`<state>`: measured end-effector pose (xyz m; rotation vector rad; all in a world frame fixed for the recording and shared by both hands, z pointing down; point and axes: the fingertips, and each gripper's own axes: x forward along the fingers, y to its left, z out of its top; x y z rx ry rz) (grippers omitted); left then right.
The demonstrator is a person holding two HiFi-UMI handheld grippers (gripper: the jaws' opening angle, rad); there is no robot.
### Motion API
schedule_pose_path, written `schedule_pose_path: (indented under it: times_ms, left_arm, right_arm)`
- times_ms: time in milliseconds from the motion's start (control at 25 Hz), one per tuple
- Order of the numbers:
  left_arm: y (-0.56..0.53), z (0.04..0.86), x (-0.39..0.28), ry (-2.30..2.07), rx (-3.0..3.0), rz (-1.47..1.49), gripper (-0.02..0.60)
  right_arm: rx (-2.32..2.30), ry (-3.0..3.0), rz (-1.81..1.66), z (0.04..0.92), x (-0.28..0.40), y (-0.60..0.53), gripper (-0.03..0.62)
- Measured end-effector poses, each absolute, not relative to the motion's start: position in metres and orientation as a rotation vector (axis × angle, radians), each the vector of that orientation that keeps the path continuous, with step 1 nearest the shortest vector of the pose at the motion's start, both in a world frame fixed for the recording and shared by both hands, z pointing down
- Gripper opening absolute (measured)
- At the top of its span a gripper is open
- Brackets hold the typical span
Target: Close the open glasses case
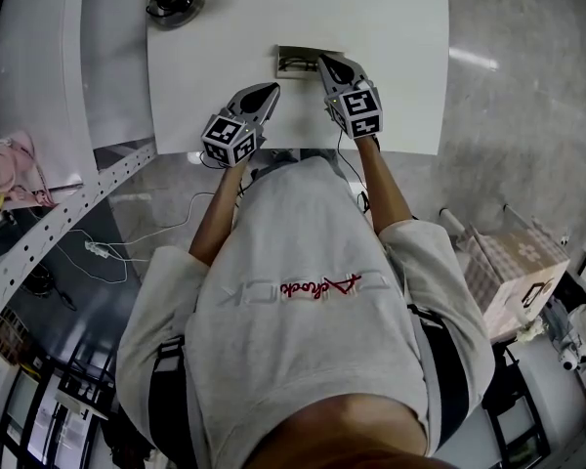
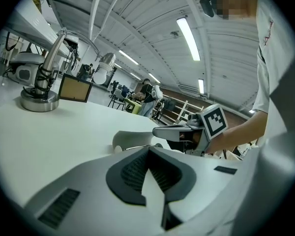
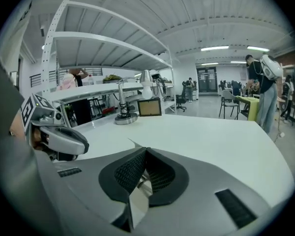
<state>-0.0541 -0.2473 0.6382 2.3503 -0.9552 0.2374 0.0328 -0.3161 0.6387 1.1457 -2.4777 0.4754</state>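
**A:** Fig. 1. Your glasses case (image 1: 298, 62) lies open on the white table (image 1: 400, 27), a little in from the near edge, its long side running left to right. Your right gripper (image 1: 327, 63) has its tip on the right part of the case. Your left gripper (image 1: 271, 88) sits just beside the near left corner; whether it touches cannot be told.

**B:** Note both sets of jaws. In each gripper view your 2 fingers are pressed together at the tips, with nothing clamped between them. Through the slit under the right pair you see a tan strip. It appears to be the case lying below, not a thing held.

**A:** The step in hand is therefore judged to be a push, not a grasp. Use the right tip as 1 blunt finger. Bear on the raised lid near its free edge and sweep it over toward the base.

**B:** Steady the base with your left tip first. The case looks light and the table smooth, so an unopposed push will likely slide it away. Press until the 2 halves meet along the whole rim, and keep your tip clear of the closing seam.
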Motion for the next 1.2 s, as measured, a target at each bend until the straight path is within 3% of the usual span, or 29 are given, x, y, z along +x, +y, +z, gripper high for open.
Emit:
schedule_pose_path:
  times_ms: [520,880,960,1120,1200]
  left_arm:
    - [-0.248,0.638,-0.054,-0.952,2.346,0.224,0.028]
    - [-0.248,0.640,-0.055,-0.951,2.343,0.225,0.028]
    - [-0.248,0.640,-0.055,-0.948,2.342,0.223,0.028]
    - [-0.248,0.638,-0.051,-0.937,2.348,0.219,0.028]
    - [-0.248,0.637,-0.050,-0.935,2.353,0.219,0.028]
  right_arm:
    - [0.540,-2.005,-0.662,0.655,0.005,-0.305,0.028]
    - [0.626,-2.050,-0.537,0.653,0.013,-0.316,0.029]
    - [0.622,-2.061,-0.492,0.655,0.013,-0.317,0.132]
    - [0.620,-2.025,-0.467,0.661,0.018,-0.323,0.136]
    - [0.623,-2.007,-0.483,0.662,0.019,-0.325,0.085]
